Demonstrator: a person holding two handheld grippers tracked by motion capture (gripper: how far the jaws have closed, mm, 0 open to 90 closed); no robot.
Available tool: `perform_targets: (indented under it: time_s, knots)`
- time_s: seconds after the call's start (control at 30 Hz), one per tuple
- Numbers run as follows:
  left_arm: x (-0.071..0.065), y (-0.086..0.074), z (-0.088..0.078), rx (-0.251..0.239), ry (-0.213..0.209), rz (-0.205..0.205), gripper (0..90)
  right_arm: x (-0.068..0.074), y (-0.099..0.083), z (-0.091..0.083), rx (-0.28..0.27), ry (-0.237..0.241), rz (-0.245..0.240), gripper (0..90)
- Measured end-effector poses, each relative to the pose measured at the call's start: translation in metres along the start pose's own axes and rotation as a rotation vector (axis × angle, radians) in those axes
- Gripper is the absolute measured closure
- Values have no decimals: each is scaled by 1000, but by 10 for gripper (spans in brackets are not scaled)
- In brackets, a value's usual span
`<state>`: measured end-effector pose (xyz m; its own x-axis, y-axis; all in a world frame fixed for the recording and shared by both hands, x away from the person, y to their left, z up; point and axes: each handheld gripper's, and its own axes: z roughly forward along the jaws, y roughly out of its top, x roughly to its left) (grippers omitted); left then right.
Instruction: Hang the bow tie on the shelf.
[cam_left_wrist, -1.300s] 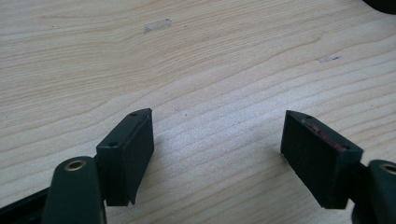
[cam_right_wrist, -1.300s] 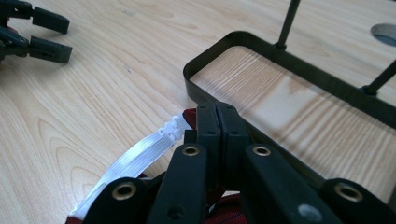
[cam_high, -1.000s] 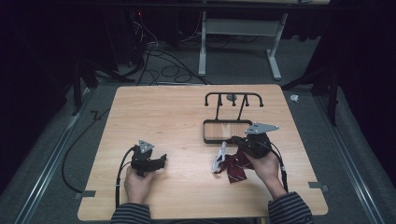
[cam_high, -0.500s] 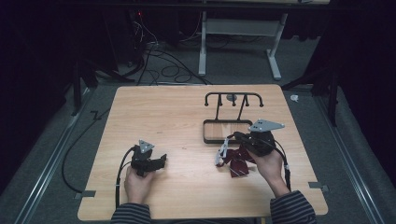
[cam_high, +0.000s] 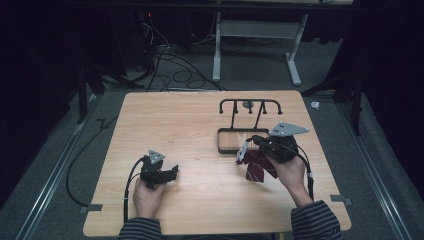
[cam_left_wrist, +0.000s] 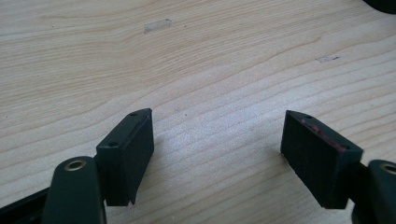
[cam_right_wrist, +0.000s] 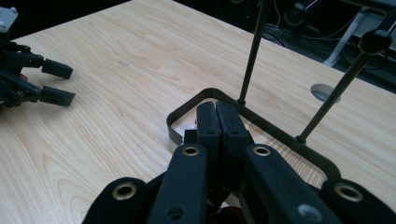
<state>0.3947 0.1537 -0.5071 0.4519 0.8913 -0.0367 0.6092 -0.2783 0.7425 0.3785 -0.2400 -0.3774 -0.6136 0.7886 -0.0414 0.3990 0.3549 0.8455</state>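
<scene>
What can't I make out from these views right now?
- Dark red item under the right gripper: high view too small and dim to say what it is.
- Grip point: right gripper view, the shut jaws cover what they pinch.
- Rack top: right gripper view, rods cut off by the upper edge.
- Left gripper: open above bare table.

Dark room; grey floor; white desk frame; black cables behind table.
</scene>
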Motion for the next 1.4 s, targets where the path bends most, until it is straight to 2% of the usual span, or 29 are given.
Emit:
perform_targets:
  time_s: [0.3,0.7,1.4]
  knots:
    - [0,0,0,0,0,0,262,-4,9,-4,-19,5,5,900]
    - [0,0,0,-1,-2,-3,262,-9,19,-4,-14,14,2,900]
    - [0,0,0,-1,-1,-1,262,-23,38,-8,-36,43,37,900]
